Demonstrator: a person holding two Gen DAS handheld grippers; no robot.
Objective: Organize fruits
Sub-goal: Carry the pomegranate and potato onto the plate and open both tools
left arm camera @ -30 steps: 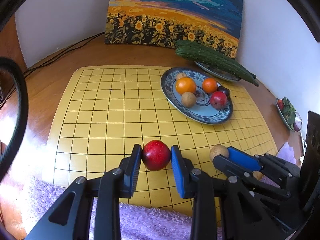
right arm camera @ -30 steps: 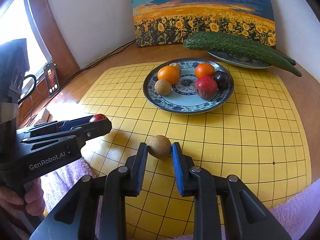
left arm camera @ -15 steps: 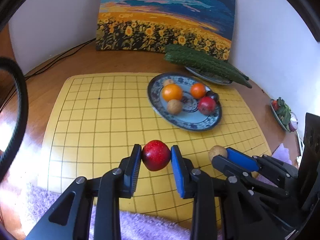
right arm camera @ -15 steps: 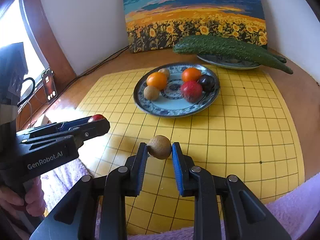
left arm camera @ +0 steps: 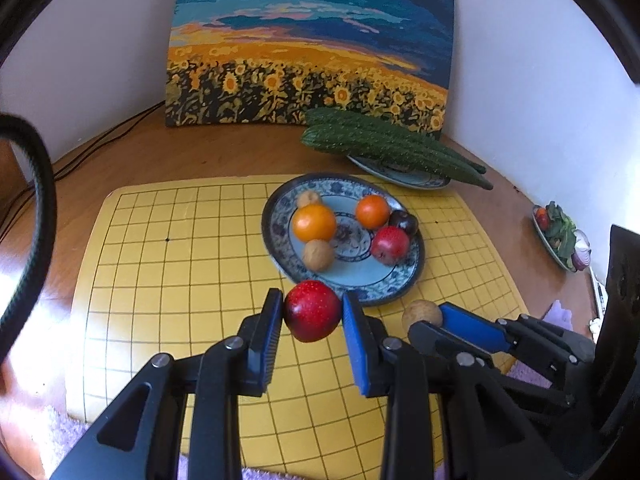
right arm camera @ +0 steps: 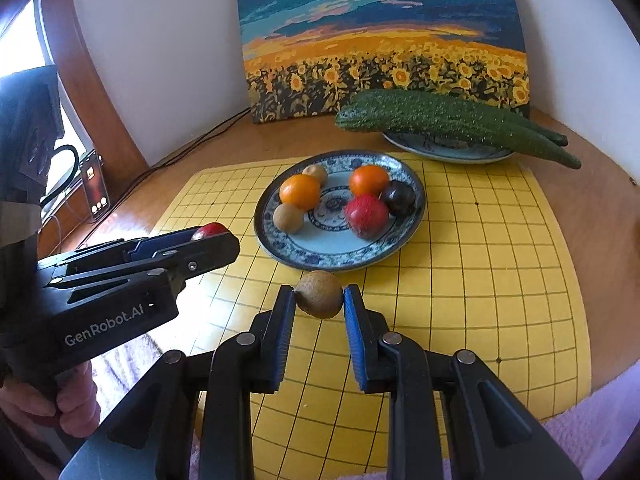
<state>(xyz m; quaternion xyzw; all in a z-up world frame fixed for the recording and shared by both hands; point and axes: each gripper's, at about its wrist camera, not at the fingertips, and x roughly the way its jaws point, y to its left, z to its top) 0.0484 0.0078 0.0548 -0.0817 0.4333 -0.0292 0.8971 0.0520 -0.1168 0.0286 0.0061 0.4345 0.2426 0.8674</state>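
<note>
Now we log the scene from the yellow grid mat [left arm camera: 132, 280] down. The blue-patterned plate [left arm camera: 404, 284] on it holds two oranges, a red fruit, a dark one and two small brown ones. Our left tongs [left arm camera: 313, 312] pinch a red apple [left arm camera: 313, 310] just short of the plate rim; firm, smooth, likely slippery, best held across its widest part. Our right tongs [right arm camera: 319, 296] clamp a small brown fruit [right arm camera: 319, 294]: light, rough-skinned, gripped at its sides, jaws narrowly parted.
</note>
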